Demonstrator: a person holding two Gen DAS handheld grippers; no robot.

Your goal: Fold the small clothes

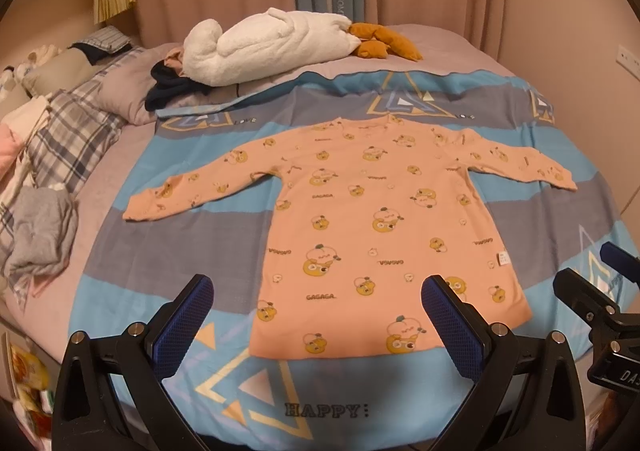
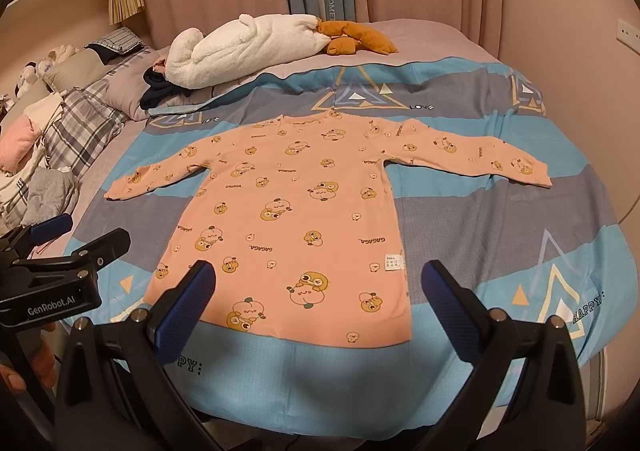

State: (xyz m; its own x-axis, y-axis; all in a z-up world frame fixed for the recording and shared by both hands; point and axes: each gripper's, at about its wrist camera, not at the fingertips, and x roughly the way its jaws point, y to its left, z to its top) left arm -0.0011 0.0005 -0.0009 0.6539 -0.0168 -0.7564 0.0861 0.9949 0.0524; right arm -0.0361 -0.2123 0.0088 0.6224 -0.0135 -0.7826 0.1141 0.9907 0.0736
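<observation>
While both hover, left tongs point(image 1: 316, 299) spread wide, right tongs point(image 2: 318, 289) likewise (empty), shirt point(image 1: 360, 235) flat.

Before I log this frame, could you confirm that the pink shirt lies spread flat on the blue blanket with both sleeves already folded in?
Not quite: the pink shirt lies flat on the blue blanket, but both sleeves are stretched outward, unfolded, as the left wrist view shows.

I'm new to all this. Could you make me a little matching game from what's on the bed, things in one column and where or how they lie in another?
Things:
1. peach shirt
2. white plush toy
3. grey garment
4. left gripper

Descriptions:
A. crumpled at the bed's left edge
B. open, holding nothing
C. spread flat, sleeves out
D. lying at the far end of the bed

Pairs: 1-C, 2-D, 3-A, 4-B
</observation>
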